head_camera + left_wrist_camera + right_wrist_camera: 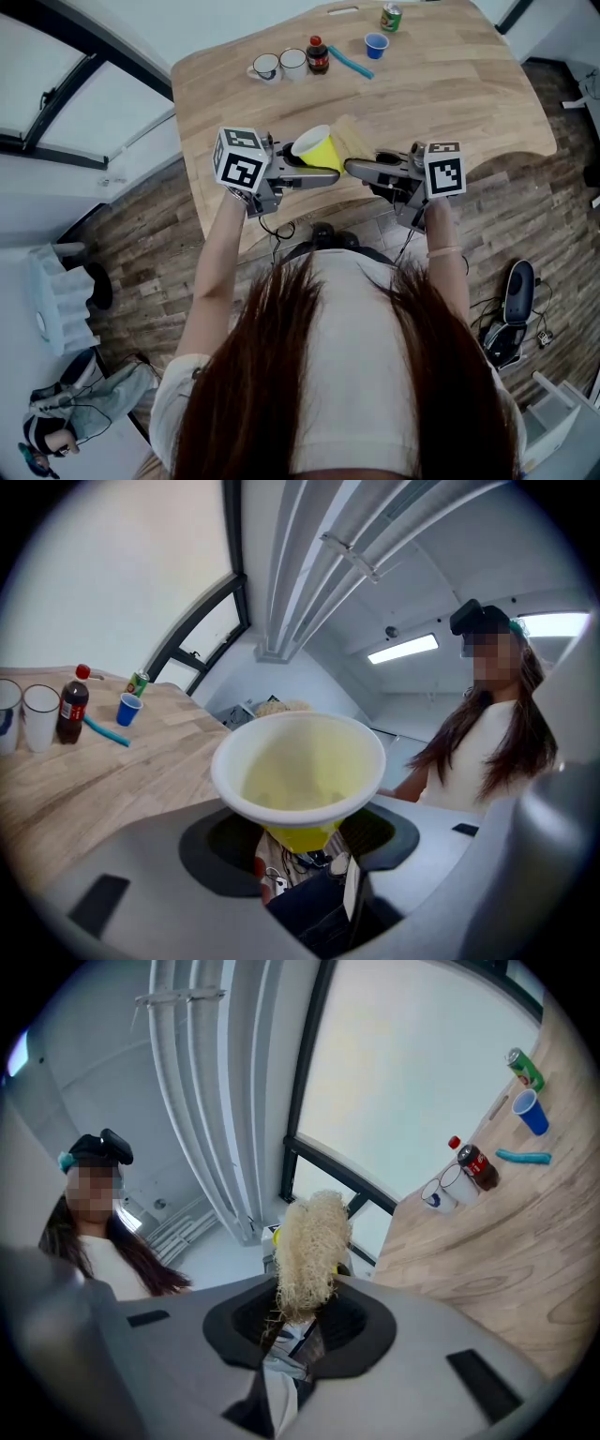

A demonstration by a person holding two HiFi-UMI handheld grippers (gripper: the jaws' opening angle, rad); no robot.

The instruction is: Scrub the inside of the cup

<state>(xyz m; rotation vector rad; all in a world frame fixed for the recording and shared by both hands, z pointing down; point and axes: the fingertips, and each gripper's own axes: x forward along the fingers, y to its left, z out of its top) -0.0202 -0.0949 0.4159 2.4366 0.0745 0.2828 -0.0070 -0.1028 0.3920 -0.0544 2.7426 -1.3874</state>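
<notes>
Your left gripper (302, 850) is clamped on the lower wall of the yellow cup (300, 771). It holds the cup lifted in front of you with the wide mouth clear, so the inside can be reached. Your right gripper (298, 1321) is pinched on the pale fibrous scrubber (309, 1241). The scrubber's free tuft sticks out just beside the cup's outer wall and has not entered its mouth, so I judge the scrubbing has yet to start.

1. Head view – above the person (328, 356), looking steeply down onto the wooden table (450, 84).
2. Left gripper view rides the left gripper (309, 836), close behind its jaws; table left, person right.
3. Right gripper view – same on the right gripper (300, 1321), mirrored. All share the cola bottle (318, 56).
</notes>
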